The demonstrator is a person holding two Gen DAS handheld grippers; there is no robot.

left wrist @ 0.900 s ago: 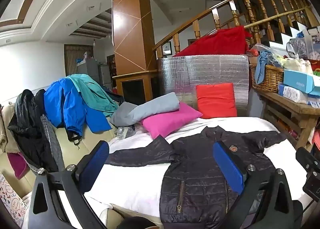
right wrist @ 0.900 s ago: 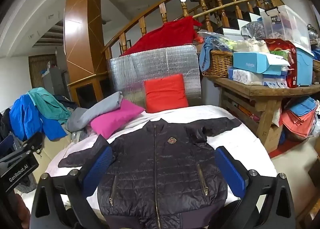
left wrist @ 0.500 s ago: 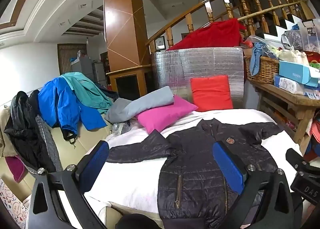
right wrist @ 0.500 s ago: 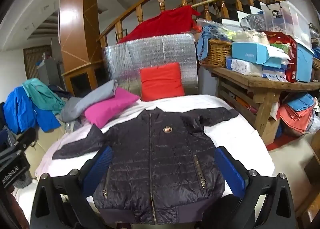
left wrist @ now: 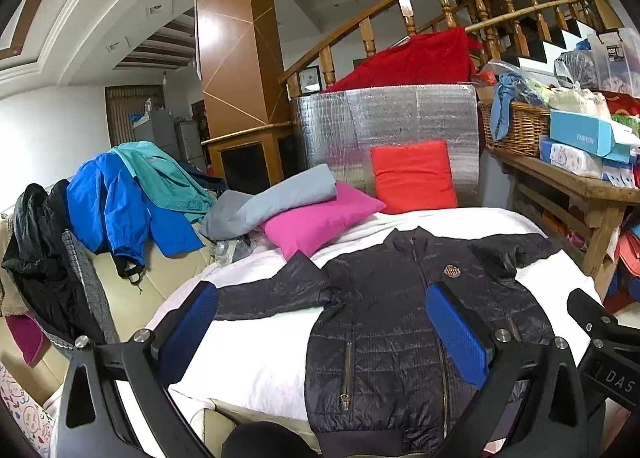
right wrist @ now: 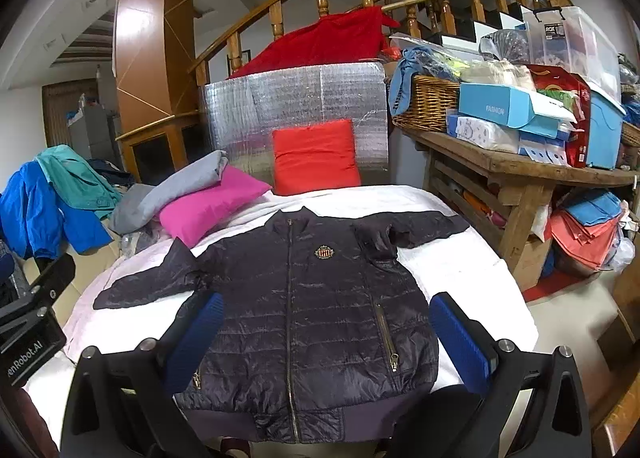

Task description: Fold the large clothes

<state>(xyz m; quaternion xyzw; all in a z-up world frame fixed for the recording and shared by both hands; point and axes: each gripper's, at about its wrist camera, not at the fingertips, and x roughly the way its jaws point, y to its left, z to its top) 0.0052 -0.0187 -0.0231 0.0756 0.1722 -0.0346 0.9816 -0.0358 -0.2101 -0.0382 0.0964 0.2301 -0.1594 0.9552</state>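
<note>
A dark quilted zip-up jacket (right wrist: 312, 306) lies flat, front up, on a white-covered bed (right wrist: 452, 258), with both sleeves spread out sideways. It also shows in the left wrist view (left wrist: 384, 322). My left gripper (left wrist: 320, 334) is open and empty, held above the near edge of the bed over the jacket's left side. My right gripper (right wrist: 326, 338) is open and empty, above the jacket's hem. The body of the right gripper shows at the right edge of the left wrist view (left wrist: 604, 350).
A pink pillow (right wrist: 208, 205) with a grey folded cloth (right wrist: 176, 185) and a red cushion (right wrist: 316, 155) stand at the bed's head. Blue and teal jackets (left wrist: 128, 201) hang over a sofa at the left. A wooden table (right wrist: 520, 173) with boxes stands at the right.
Both grippers have lifted and tilted down a little, so the jacket sits lower and fuller in both views. Both stay open and empty.
</note>
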